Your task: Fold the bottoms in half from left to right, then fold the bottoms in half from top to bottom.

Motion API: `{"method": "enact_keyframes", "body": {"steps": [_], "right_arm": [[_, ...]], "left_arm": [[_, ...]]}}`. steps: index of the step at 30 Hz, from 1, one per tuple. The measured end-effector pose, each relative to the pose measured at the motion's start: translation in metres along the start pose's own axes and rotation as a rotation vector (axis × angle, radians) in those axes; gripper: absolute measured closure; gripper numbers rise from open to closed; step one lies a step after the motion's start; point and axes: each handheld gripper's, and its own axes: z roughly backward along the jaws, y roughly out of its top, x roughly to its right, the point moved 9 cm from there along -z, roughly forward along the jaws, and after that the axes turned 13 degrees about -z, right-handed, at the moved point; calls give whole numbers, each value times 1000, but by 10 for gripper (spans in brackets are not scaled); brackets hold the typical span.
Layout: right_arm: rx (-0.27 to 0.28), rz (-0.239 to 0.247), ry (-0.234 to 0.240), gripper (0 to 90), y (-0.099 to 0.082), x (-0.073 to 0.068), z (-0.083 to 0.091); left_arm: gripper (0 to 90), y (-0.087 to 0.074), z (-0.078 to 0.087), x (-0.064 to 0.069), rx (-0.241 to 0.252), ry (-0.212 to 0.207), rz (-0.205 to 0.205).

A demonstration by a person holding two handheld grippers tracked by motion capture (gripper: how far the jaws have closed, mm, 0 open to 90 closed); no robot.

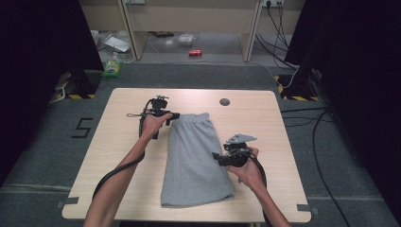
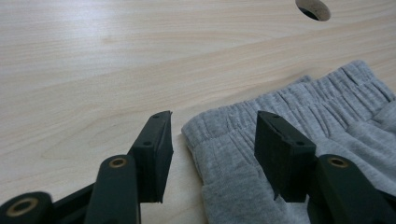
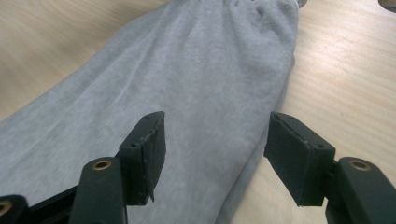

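Left gripper (image 2: 212, 154), jaws wide over the grey shorts' (image 1: 194, 156) waistband corner mid-frame, could snag one layer, undoing the fold.

2 black jaws rise from the bottom edge, standing apart with nothing pressed between them: the right gripper (image 3: 212, 154). Beneath and beyond them a grey garment (image 3: 187, 79) lies flat on a pale wooden table (image 3: 345, 79), its gathered waistband at the far end near the top edge.
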Motion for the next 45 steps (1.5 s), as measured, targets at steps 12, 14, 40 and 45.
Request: {"method": "enact_keyframes", "body": {"steps": [12,14,40,45], "right_arm": [[12,-20,-19,376,31,13,-26],[15,-28,-23,373,37,15,-28],[-3,-112,-79,422,89,51,-101],[-46,-131,-115,434,88,62,-116]], "left_arm": [[407,-8,-2,-6,8,-9,47],[396,-11,-2,-5,3,-12,41],[375,-10,-5,-5,-4,9,27],[383,-13,-8,-3,-5,2,28]]}}
